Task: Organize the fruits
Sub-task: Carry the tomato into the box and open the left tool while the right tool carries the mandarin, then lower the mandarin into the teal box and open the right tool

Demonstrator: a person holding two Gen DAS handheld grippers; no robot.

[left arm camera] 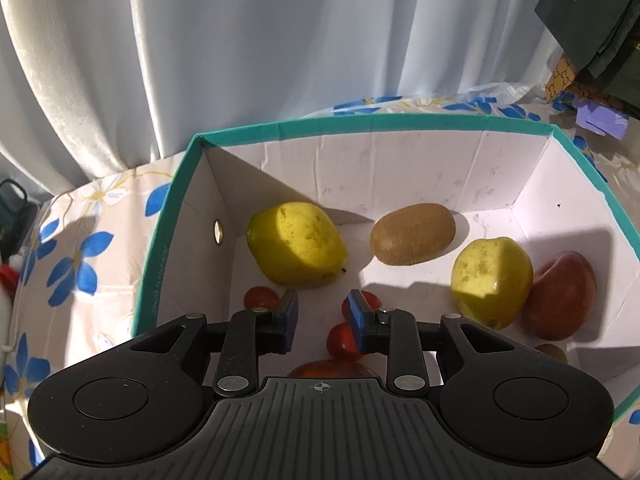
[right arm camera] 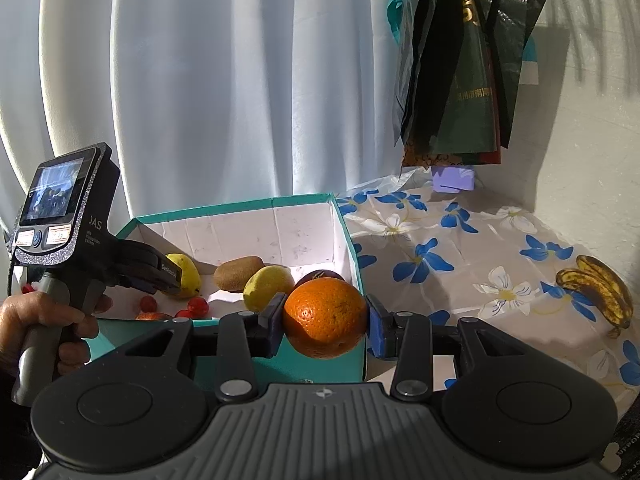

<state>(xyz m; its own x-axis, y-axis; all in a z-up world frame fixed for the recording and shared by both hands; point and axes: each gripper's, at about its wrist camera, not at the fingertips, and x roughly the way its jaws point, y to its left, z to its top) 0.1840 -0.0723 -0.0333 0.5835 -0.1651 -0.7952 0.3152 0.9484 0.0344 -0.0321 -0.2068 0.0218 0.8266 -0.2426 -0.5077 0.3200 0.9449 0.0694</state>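
Two pears lie in the teal-rimmed box [left arm camera: 160, 240], which stands on the counter [right arm camera: 460, 264] under a flowered cloth: one pear [left arm camera: 296, 244] near the left wall, its long axis slanting from the far left toward the near right with the stem end nearest the camera, and a second pear [left arm camera: 490, 280] further right, touching a red apple [left arm camera: 560, 296] at the right wall. Between the pears a kiwi [left arm camera: 412, 234] rests on its side near the back wall, its long axis running roughly left to right. Small red tomatoes [left arm camera: 260, 297] sit on the near floor of the box, and part of another reddish fruit shows just under the gripper body. The left gripper [left arm camera: 322, 300] hangs over the box interior, pointing down into it, its blue pads a narrow gap apart with nothing between them. The right gripper [right arm camera: 326, 316] clamps an orange [right arm camera: 324, 316] between its pads, held in front of the box's near right corner, outside it. A bunch of spotted bananas [right arm camera: 596, 288] lies on the counter well to the right of the box, curving from upper left to lower right.
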